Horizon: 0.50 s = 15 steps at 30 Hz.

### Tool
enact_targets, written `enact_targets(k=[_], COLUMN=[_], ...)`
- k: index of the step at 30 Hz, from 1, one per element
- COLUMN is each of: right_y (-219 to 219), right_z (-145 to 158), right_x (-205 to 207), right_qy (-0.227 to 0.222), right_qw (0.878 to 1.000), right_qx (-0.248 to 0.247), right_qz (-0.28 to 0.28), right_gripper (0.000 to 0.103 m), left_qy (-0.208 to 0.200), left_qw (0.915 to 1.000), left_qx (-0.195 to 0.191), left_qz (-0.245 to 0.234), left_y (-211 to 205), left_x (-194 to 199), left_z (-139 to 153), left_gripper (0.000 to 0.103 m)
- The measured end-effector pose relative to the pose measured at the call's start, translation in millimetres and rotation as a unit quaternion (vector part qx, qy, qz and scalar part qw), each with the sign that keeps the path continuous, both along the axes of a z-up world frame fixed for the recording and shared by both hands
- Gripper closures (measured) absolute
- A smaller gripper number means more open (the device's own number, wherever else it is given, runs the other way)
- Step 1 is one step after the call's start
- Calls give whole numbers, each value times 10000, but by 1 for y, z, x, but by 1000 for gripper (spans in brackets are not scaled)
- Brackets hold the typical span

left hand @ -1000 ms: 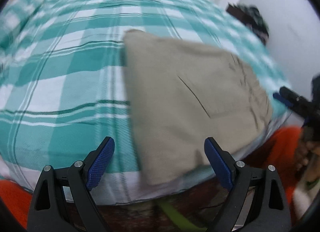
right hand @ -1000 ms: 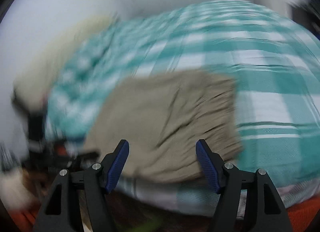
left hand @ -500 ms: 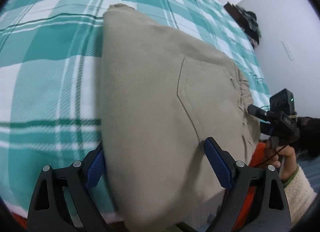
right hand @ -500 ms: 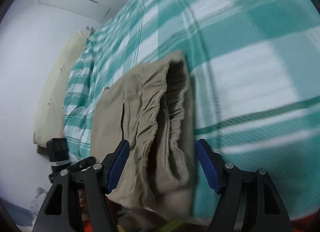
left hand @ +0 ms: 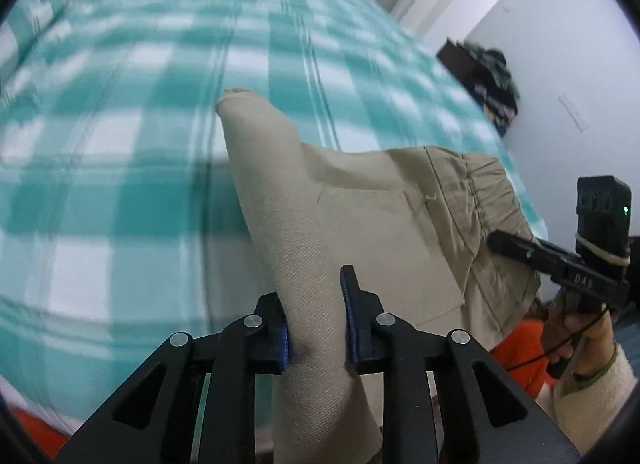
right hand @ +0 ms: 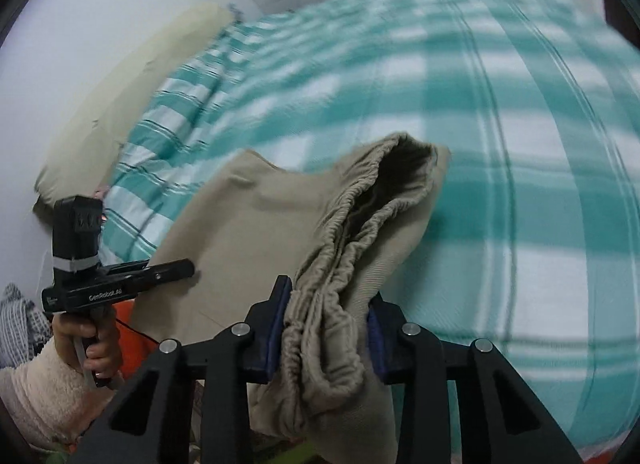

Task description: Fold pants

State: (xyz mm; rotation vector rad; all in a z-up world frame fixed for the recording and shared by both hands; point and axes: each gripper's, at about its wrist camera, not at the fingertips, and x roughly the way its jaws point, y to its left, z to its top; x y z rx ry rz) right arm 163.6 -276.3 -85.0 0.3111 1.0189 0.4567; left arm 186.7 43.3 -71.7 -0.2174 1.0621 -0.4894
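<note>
The folded beige pants (left hand: 372,224) hang between both grippers, lifted off the teal checked bed (left hand: 120,124). My left gripper (left hand: 315,328) is shut on the folded leg edge near the front. My right gripper (right hand: 326,330) is shut on the bunched elastic waistband (right hand: 360,224). The right gripper also shows in the left wrist view (left hand: 520,248) at the waistband side, and the left gripper shows in the right wrist view (right hand: 172,268) against the pants (right hand: 248,224). The far corner of the pants still points toward the bed.
The bed (right hand: 520,144) fills most of both views. A cream pillow (right hand: 132,92) lies at its head against the white wall. Dark clothes on a stand (left hand: 488,76) sit by the right wall. Orange fabric (left hand: 520,348) shows below the bed edge.
Both grippers have closed on the near edge of the pants and raised it off the bed. Before, both were open around the flat pants.
</note>
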Motion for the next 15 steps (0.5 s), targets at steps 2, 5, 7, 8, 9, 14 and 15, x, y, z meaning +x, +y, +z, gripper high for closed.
enact_targets(k=[2, 5, 7, 8, 9, 14, 15], right_y=[12, 16, 17, 15, 14, 1, 1], right_z=[22, 54, 63, 65, 65, 75, 75], right_x=[14, 61, 97, 114, 123, 115, 108], right_qy=[-258, -685, -717, -661, -589, -766, -828], right_qw=[9996, 9976, 9970, 9973, 9975, 9908, 9893], right_qx=[-57, 89, 247, 193, 104, -603, -728], right_qz=[50, -30, -171, -257, -364, -944, -955], right_gripper=[68, 68, 64, 61, 54, 13, 9], left_qy=[-355, -811, -1146, -1420, -1535, -1856, -1853], left_qw=[9993, 9945, 9830, 9702, 9639, 9385, 9329], left_qx=[74, 545, 1258, 1735, 1926, 2641, 2808], left_qz=[129, 366, 689, 923, 1010, 1223, 1284], left_y=[11, 18, 27, 32, 34, 37, 34], left_x=[28, 73, 93, 97, 95, 57, 45], left_z=[26, 51, 59, 62, 62, 45, 37], left_gripper=[82, 70, 34, 17, 12, 3, 3])
